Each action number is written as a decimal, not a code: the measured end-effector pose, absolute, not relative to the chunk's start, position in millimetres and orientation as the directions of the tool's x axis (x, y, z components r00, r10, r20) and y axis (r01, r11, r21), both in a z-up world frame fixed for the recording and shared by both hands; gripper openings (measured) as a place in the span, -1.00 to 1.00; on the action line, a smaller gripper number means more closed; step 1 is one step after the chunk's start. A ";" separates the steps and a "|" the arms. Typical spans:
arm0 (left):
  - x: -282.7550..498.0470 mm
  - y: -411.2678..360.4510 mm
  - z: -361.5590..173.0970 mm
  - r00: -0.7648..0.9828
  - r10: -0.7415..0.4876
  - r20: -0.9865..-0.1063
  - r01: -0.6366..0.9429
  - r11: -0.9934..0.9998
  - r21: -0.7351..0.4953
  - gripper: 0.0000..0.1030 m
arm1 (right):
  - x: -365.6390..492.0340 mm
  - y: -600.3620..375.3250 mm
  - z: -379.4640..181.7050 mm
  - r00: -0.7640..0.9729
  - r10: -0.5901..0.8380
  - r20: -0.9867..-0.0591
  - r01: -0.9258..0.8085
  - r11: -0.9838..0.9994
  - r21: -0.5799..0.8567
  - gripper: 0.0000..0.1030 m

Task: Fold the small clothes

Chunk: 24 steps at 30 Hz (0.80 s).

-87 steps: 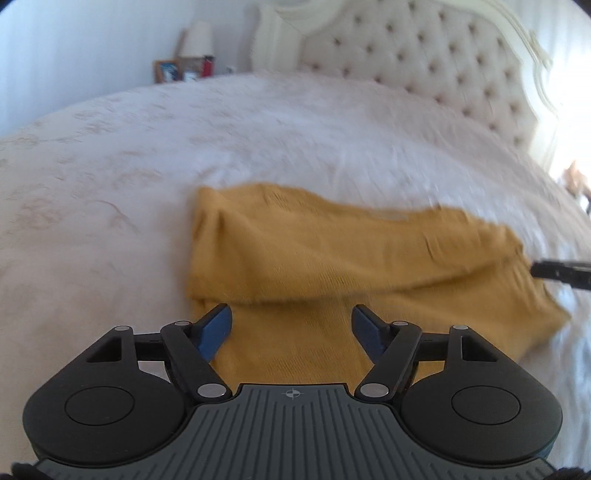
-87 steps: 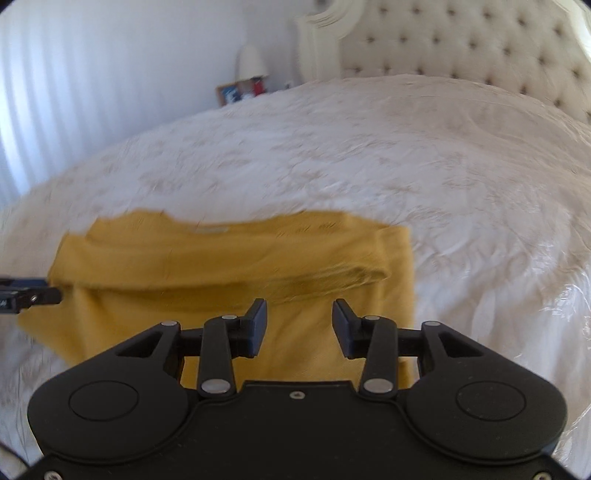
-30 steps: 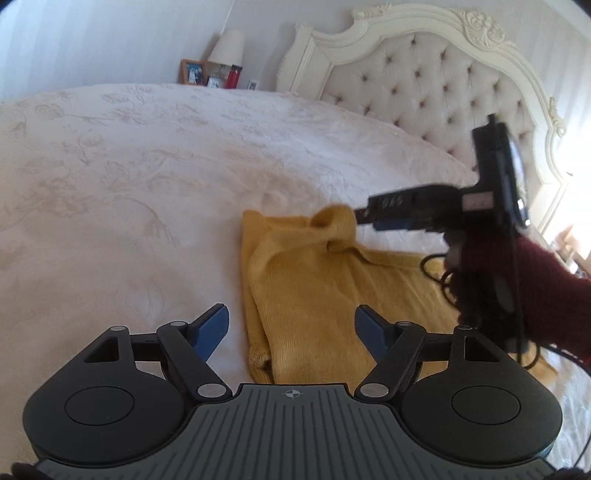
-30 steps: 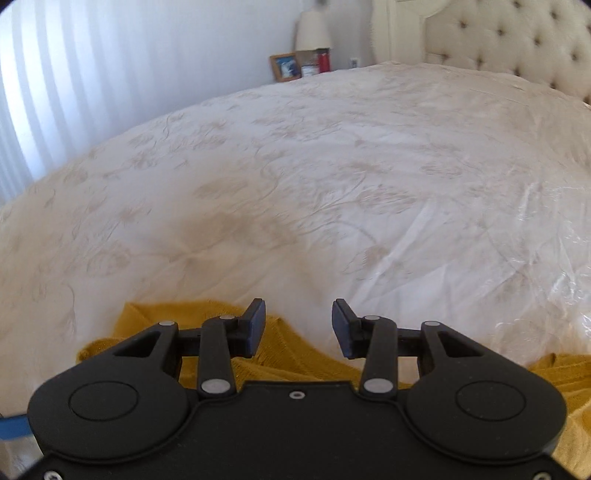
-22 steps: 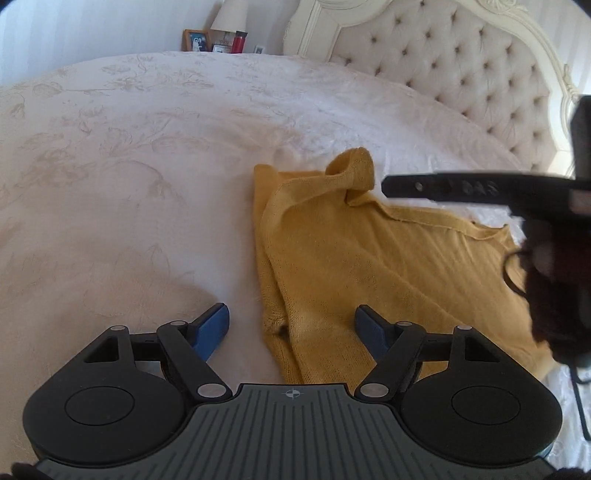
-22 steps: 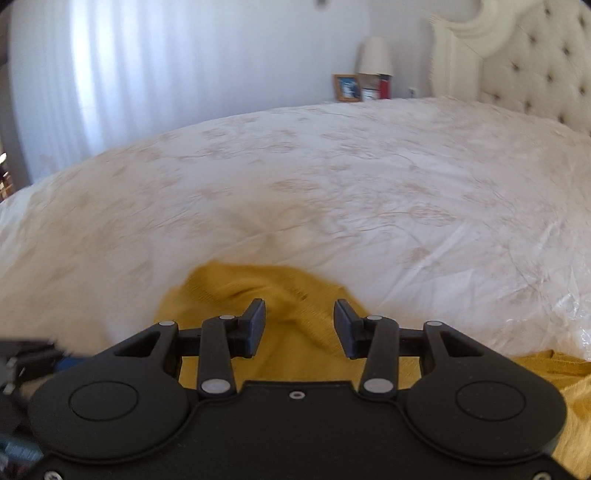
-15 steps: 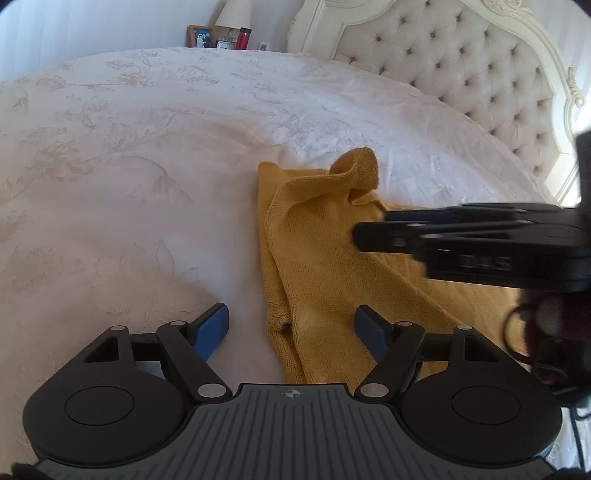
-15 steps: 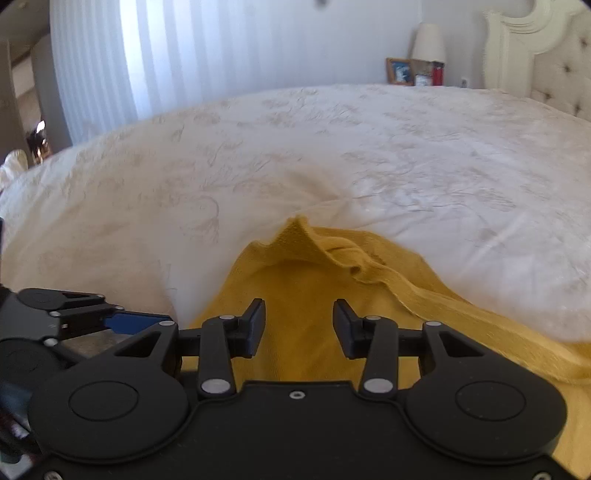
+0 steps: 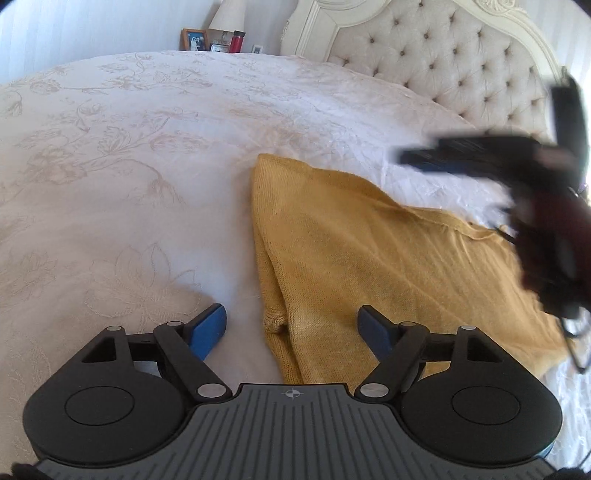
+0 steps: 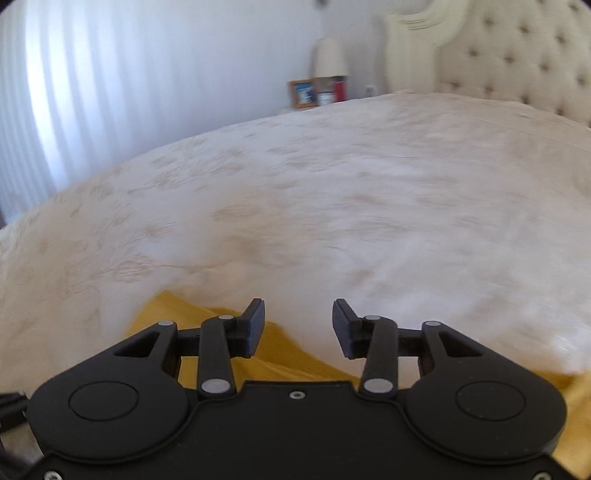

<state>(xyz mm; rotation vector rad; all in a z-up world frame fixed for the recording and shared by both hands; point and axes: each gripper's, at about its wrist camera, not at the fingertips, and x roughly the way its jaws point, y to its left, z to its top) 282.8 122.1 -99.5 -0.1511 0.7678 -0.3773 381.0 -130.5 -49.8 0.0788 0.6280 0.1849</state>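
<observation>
- In the left wrist view our left gripper [image 9: 291, 328] sits at the bottom of the frame with its blue-padded fingers [image 9: 208, 326] spread wide; its jaws have just been opening a little further.
- Nothing is pinched there. The near folded edge of the yellow knit garment [image 9: 388, 266] lies on the bed between the fingers, and neither pad presses on it.
- That garment lies flat on the white bedspread [image 9: 129, 166], running from the centre of the frame out to the lower right, with its folded left edge pointing up toward the middle.
- Our right gripper [image 9: 402, 157] shows in the upper right of the same view, blurred, hanging above the far edge of the garment and clear of it. A dark red sleeve [image 9: 554, 229] and black cables show behind it at the right edge.
- In the right wrist view the right gripper [image 10: 298, 325] has its dark fingers [image 10: 255, 326] about half apart, with only bedspread [image 10: 332, 206] and a strip of yellow cloth behind the gap. It has hold of nothing.
- The garment [image 10: 280, 354] fills only the bottom of that frame, mostly hidden behind the gripper body.
- A tufted cream headboard [image 9: 443, 62] stands in the upper right of the left view.
- A lamp [image 9: 229, 14], a picture frame [image 9: 194, 38] and a red bottle [image 9: 238, 40] stand at the top centre of it, beyond the bed.
</observation>
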 end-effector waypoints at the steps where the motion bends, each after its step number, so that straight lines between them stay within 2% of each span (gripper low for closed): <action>1: 282.4 121.8 -98.0 0.662 -0.393 -0.638 0.278 0.920 -0.277 0.51 | 370.5 -151.5 -49.2 0.799 0.172 -0.577 -0.112 0.984 0.138 0.01; 5: 277.6 119.8 -91.3 0.682 -0.433 -0.590 0.313 0.901 -0.300 0.51 | 332.9 -233.1 -54.4 0.793 0.035 -0.608 0.067 0.987 0.145 0.01; 8: 277.1 112.2 -92.0 0.667 -0.450 -0.594 0.356 0.893 -0.276 0.51 | 309.9 -270.7 -62.9 0.787 -0.031 -0.617 0.161 0.974 0.157 0.04; 11: 283.6 102.4 -103.7 0.602 -0.411 -0.685 0.365 0.904 -0.221 0.51 | 297.9 -282.3 -71.6 0.782 -0.056 -0.621 0.182 0.973 0.142 0.04; 14: 279.1 96.3 -103.3 0.610 -0.389 -0.690 0.393 0.905 -0.162 0.51 | 295.6 -282.1 -80.3 0.784 -0.031 -0.620 0.151 0.978 0.143 0.04; 20: 278.2 94.2 -98.2 0.610 -0.401 -0.683 0.394 0.902 -0.178 0.52 | 305.0 -275.3 -96.2 0.757 -0.082 -0.648 0.168 0.983 0.071 0.02; 24: 278.5 91.6 -96.2 0.609 -0.403 -0.683 0.397 0.900 -0.177 0.54 | 303.8 -285.2 -103.3 0.749 -0.090 -0.657 0.211 0.972 0.107 0.07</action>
